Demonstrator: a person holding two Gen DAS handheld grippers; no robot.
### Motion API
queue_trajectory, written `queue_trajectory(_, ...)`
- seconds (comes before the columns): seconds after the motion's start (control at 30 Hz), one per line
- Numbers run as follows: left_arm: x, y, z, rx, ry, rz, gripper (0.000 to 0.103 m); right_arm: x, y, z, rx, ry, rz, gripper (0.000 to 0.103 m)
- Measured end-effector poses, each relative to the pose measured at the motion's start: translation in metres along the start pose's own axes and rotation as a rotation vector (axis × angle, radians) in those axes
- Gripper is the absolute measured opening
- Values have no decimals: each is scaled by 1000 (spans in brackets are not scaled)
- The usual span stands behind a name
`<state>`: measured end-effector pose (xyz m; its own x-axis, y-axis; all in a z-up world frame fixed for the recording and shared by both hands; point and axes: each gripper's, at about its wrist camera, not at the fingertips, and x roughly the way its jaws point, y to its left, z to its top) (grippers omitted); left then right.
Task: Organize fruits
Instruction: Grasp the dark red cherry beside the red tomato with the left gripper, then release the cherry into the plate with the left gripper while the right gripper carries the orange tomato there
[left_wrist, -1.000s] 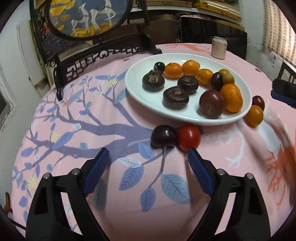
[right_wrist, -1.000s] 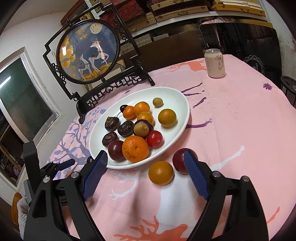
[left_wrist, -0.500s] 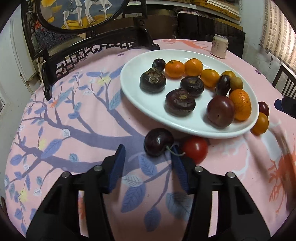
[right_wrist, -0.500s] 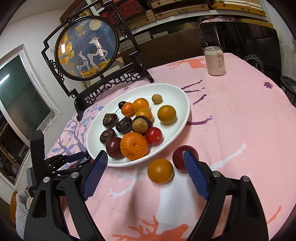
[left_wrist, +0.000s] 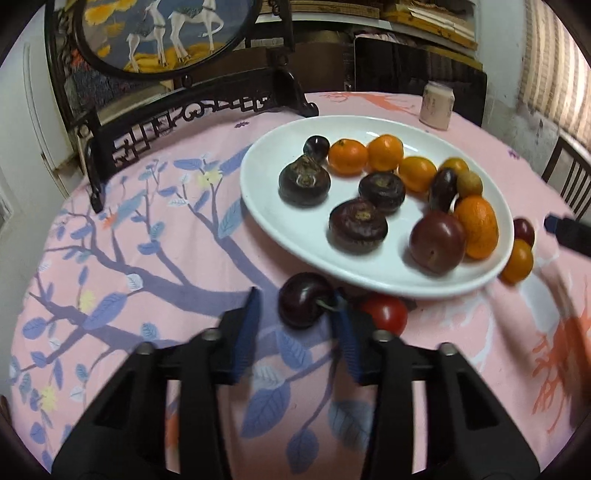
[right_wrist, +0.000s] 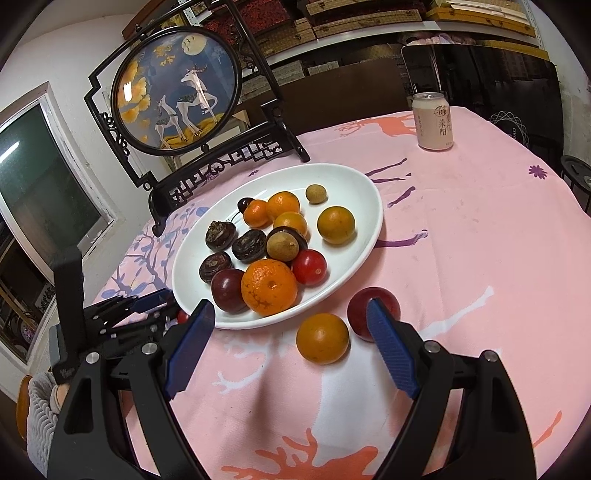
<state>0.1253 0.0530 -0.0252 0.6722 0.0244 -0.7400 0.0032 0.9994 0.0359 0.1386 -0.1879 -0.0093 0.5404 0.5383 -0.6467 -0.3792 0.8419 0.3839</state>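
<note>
**Caller:** Cherry (left_wrist: 303, 300) is the target, dark and round, sitting on the pink tablecloth (left_wrist: 147, 236) just short of the near rim of the white plate (left_wrist: 258, 206). The left gripper (left_wrist: 297, 325) has it lined up straight ahead, and the jaws are closing with the fruit between their tips.

**Analyst:** Are they on it yet?

**Caller:** Not both. The right-hand pad looks to be at the stem side of the cherry, touching or nearly so; the other pad stands off with cloth showing in the gap. So I'd call it not gripped yet.

**Analyst:** That stem matters. It points toward the red tomato (left_wrist: 384, 314), which lies just beside the cherry, outside the jaws. In my view the danger is that pad catching the stem rather than the body, and the round fruit rolling toward the plate.

**Caller:** And the other hand?

**Analyst:** The right gripper (right_wrist: 291, 332) hovers with its jaws wide apart and nothing in them. An orange fruit (right_wrist: 322, 338) and a red plum (right_wrist: 373, 312) lie on the cloth near its tips, well apart from the cherry. The left hand is clearly the nearer one for this pick.

**Caller:** Then the plate is a short lift away, just beyond the fruit.
</note>
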Motion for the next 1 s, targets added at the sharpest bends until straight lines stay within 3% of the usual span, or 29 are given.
queue_trajectory(0.17,13,11,7,-69,28,-62,31,2,0,-1,3,10,-3,84)
queue_trajectory(0.5,-1,5,-2,-42,21,-13,28,5,1,-3,-14,61,12,84)
queue_trajectory(0.67,-26,7,-7,-63,-33,-29,28,15,5,-12,-34,134,34,68)
queue_trajectory(0.8,-26,0,-9,-40,-27,-26,28,23,-1,-15,-38,139,-44,64)
queue_trajectory(0.9,-26,-6,-10,-15,-27,-22,28,32,-5,-18,-38,161,-56,50)
queue_trajectory(0.93,-26,-7,-11,-10,-29,-16,28,34,-5,-19,-41,160,-67,39)
queue_trajectory(1.0,-27,-8,-11,-7,-30,-13,28,36,-8,-19,-45,158,-71,36)
